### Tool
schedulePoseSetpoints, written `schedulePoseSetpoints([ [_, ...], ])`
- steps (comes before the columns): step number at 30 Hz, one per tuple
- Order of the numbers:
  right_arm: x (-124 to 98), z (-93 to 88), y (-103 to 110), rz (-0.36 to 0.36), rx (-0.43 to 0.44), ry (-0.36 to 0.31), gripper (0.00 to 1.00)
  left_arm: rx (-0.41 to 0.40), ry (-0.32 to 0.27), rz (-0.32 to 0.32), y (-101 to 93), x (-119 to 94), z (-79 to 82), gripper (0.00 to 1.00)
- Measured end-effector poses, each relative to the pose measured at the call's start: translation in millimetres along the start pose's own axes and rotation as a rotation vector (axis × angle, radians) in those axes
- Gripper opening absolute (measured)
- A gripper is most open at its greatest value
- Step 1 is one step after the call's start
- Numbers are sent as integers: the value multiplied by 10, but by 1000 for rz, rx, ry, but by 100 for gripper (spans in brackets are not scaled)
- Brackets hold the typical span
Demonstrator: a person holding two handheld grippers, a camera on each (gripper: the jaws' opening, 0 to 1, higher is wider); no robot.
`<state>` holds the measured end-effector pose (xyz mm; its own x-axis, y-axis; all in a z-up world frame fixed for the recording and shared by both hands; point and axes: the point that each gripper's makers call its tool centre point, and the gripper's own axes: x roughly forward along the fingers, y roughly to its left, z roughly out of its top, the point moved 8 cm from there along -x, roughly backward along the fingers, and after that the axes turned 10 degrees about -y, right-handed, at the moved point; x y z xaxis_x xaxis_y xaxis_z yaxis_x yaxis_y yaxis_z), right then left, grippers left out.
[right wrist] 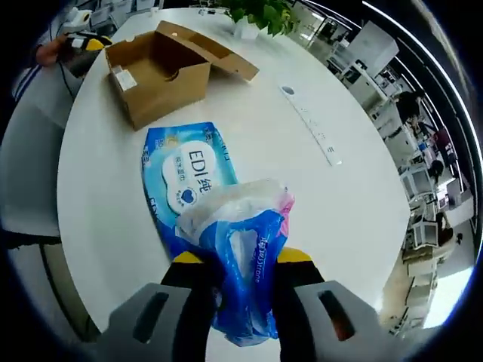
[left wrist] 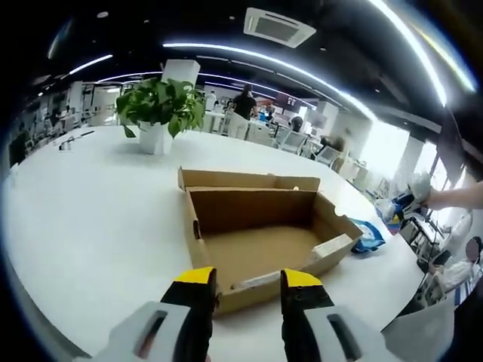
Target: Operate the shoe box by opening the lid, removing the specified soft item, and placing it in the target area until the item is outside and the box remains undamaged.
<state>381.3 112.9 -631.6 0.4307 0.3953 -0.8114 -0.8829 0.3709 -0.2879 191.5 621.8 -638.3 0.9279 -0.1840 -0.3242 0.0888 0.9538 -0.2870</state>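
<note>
Two grippers work here. Our right gripper (right wrist: 240, 260) clamps the crumpled end of the blue tissue pack (right wrist: 198, 197), whose long axis runs away toward the open shoe box (right wrist: 155, 72); most of the pack seems to rest on the desk (right wrist: 355, 204). Our left gripper (left wrist: 247, 280) is parted and holds nothing, at the box's near wall.

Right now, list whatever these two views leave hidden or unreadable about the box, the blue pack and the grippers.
- Right gripper view: the blue plastic pack covers the right gripper jaw tips; its lower edge hides the rest of the flat blue tissue pack.
- Left gripper view: the left gripper blocks the cardboard shoe box front wall.
- Right gripper view: the box's white label is too small to read.
</note>
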Motion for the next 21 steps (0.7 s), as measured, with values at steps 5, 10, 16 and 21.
schedulePoseSetpoints([
  [5, 31, -204, -5, 18, -24, 51, 26, -12, -5, -3, 8, -1, 3, 34],
  [10, 17, -391, -5, 33, -28, 84, 27, -11, -3, -2, 5, 9, -5, 34],
  [16, 49, -615, 15, 54, -65, 153, 28, -20, -15, 12, 27, 2, 10, 34],
  [21, 105, -690, 43, 70, -63, 177, 29, -33, -25, 17, 38, -9, 25, 34],
])
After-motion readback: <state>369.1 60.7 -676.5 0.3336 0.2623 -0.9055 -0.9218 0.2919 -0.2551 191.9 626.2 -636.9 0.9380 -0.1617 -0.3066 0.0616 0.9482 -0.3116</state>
